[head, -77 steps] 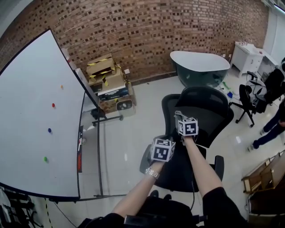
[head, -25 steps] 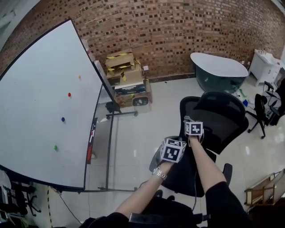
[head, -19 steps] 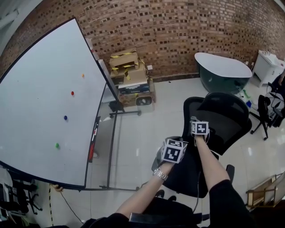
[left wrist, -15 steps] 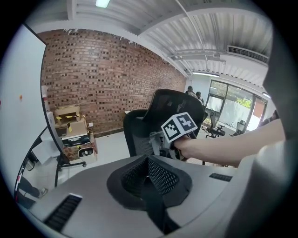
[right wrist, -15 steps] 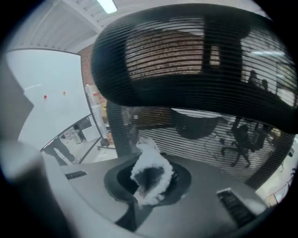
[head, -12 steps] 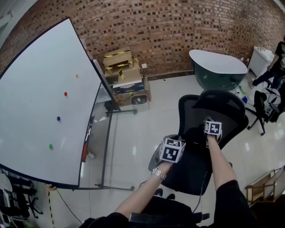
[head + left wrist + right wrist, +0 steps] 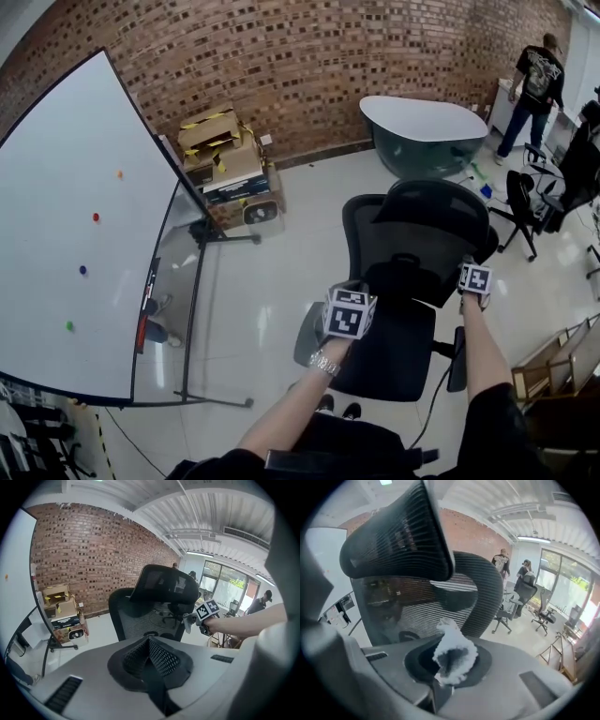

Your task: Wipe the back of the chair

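The person is standing behind the black mesh chair, and the right gripper is pinching a crumpled white cloth between its jaws. It is hanging at the chair's right-hand edge. From those jaws the mesh back is lying ahead and to the left, with the curved side frame rising just beyond the cloth and the headrest looming above. Whether the cloth is actually touching the frame is hard to say from here; it looks just short of it. The back is standing upright, so a wipe would probably be running leftward across it or down its height. The left gripper is hovering low by the chair's left side, jaws pressed together on nothing, leaving the right one as the working tool.
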Demonstrator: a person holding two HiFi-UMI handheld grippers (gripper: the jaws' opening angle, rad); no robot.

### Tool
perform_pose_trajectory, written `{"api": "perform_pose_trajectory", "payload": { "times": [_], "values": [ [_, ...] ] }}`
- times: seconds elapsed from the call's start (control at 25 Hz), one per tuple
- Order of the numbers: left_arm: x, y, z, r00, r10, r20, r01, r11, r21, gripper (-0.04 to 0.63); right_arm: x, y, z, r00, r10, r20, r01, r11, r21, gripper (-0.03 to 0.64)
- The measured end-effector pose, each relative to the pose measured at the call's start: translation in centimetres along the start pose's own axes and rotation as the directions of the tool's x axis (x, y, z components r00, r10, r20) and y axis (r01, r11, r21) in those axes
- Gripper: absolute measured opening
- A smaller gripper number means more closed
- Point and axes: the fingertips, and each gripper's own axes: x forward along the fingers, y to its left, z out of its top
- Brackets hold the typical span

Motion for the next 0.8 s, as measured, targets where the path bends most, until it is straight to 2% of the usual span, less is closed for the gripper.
{"api": "perform_pose_trajectory", "payload": {
  "times": [0.12, 0.24, 0.36, 0.52, 0.6, 0.72, 0.8],
  "values": [
    [0.3, 0.2, -0.1, 1.000, 0.003, -0.002, -0.003, 1.000, -0.004, 0.009, 0.0, 2.6, 0.8, 0.993, 0.086, 0.078, -0.088, 0.996, 0.017, 0.031],
    [0.4, 0.5, -0.3, 1.000, 0.010, 0.002, -0.010, 1.000, -0.009, 0.009, -0.4, 9.1, 1.5, 0.971, 0.199, 0.134, -0.203, 0.979, 0.013, 0.029],
    [0.1, 0.2, -0.3, 1.000, 0.020, 0.005, -0.020, 1.000, -0.013, 0.009, -1.3, 16.8, 2.1, 0.933, 0.316, 0.173, -0.313, 0.949, -0.044, 0.029],
    [-0.8, 1.2, -0.9, 0.998, 0.064, 0.000, -0.064, 0.998, -0.022, 0.009, -1.6, 27.8, 2.3, 0.871, 0.466, 0.156, -0.442, 0.882, -0.165, 0.029],
    [-1.4, 1.9, -1.2, 0.996, 0.087, 0.002, -0.087, 0.996, -0.023, 0.009, -1.6, 31.8, 2.4, 0.851, 0.507, 0.140, -0.477, 0.856, -0.200, 0.029],
    [-2.6, 3.2, -1.5, 0.994, 0.113, 0.007, -0.113, 0.993, -0.026, 0.009, -1.5, 35.2, 2.4, 0.832, 0.541, 0.122, -0.510, 0.833, -0.217, 0.029],
    [-3.4, 4.1, -1.7, 0.992, 0.128, 0.010, -0.127, 0.991, -0.029, 0.009, -0.4, 35.5, 1.5, 0.845, 0.528, 0.086, -0.503, 0.839, -0.208, 0.029]
  ]
}}
